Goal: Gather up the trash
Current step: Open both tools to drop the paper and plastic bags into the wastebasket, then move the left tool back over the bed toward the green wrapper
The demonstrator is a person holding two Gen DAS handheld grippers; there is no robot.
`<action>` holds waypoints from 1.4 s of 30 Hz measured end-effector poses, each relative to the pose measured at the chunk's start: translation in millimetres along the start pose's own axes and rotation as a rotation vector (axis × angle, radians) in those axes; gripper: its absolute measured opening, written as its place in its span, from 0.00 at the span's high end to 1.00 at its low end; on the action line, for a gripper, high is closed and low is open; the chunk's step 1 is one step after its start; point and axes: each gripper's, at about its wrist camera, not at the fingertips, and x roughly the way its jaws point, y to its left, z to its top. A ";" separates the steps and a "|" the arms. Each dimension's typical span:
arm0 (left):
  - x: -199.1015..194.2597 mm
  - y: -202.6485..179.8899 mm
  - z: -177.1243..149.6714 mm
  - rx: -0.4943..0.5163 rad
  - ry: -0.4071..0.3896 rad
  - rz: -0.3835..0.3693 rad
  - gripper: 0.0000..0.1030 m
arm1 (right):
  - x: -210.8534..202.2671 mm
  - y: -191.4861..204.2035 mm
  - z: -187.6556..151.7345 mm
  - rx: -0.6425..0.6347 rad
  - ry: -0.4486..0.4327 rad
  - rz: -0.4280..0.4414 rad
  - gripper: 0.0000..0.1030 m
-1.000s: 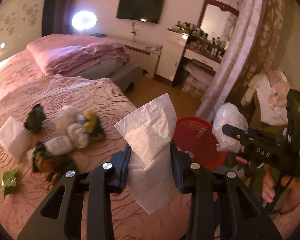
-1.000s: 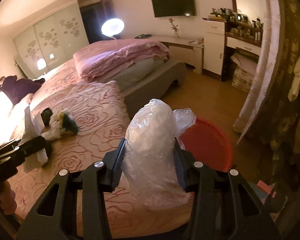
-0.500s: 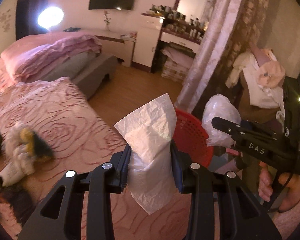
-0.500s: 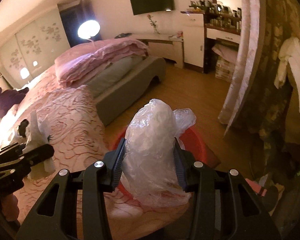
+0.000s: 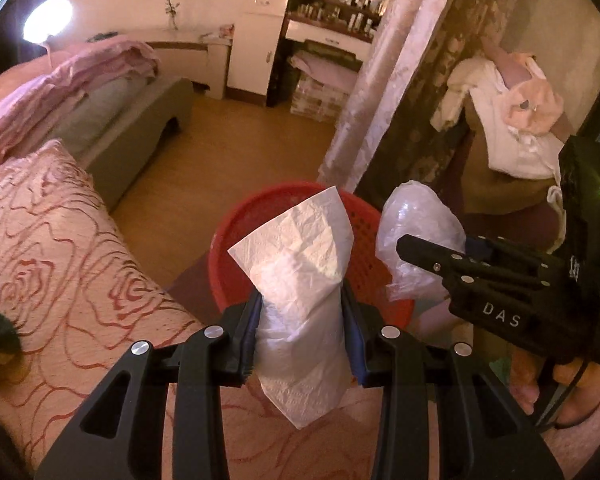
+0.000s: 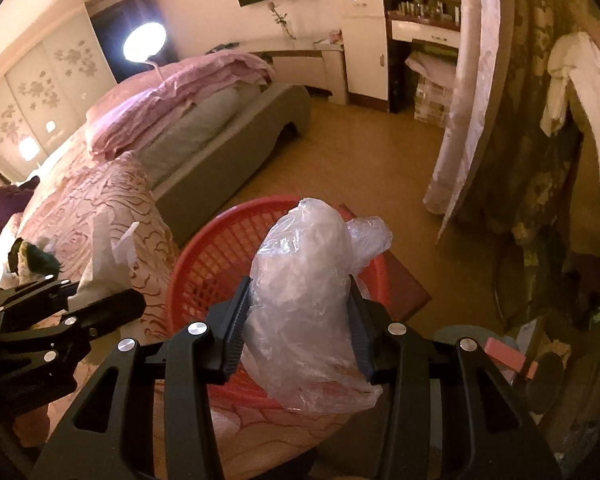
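My left gripper [image 5: 302, 320] is shut on a crumpled white paper tissue [image 5: 300, 280] and holds it over the near rim of a red plastic basket [image 5: 252, 216] on the floor beside the bed. My right gripper [image 6: 298, 320] is shut on a crumpled clear plastic bag [image 6: 304, 280], also above the red basket [image 6: 212, 256]. The right gripper with its bag [image 5: 416, 236] shows in the left wrist view at the basket's right side. The left gripper with the tissue [image 6: 104, 256] shows at the left of the right wrist view.
The bed with a pink rose-patterned cover [image 5: 60, 272] lies left of the basket; more trash [image 6: 32, 262] lies on it. A grey bench [image 6: 228, 136], wooden floor [image 6: 360, 168], curtain [image 5: 384, 92] and a chair with clothes [image 5: 508, 128] surround the basket.
Both grippers swung right from the bed toward the red basket, carrying the tissue and the plastic bag. The basket now sits directly under them, and the trash pile has slid out of the left view.
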 end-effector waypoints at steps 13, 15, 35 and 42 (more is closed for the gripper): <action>13.2 5.6 1.7 -0.016 0.023 -0.026 0.38 | 25.8 -4.9 -1.6 0.025 0.056 0.012 0.50; 12.7 5.3 2.0 -0.020 0.021 -0.031 0.37 | 26.9 -5.6 -1.8 0.031 0.058 0.018 0.47; -43.5 9.5 -7.3 -0.038 -0.103 0.067 0.34 | -8.0 -1.2 -11.4 0.027 -0.012 0.040 0.34; -59.5 16.4 -19.3 -0.070 -0.125 0.087 0.34 | -23.8 18.1 -18.5 -0.022 -0.037 0.083 0.34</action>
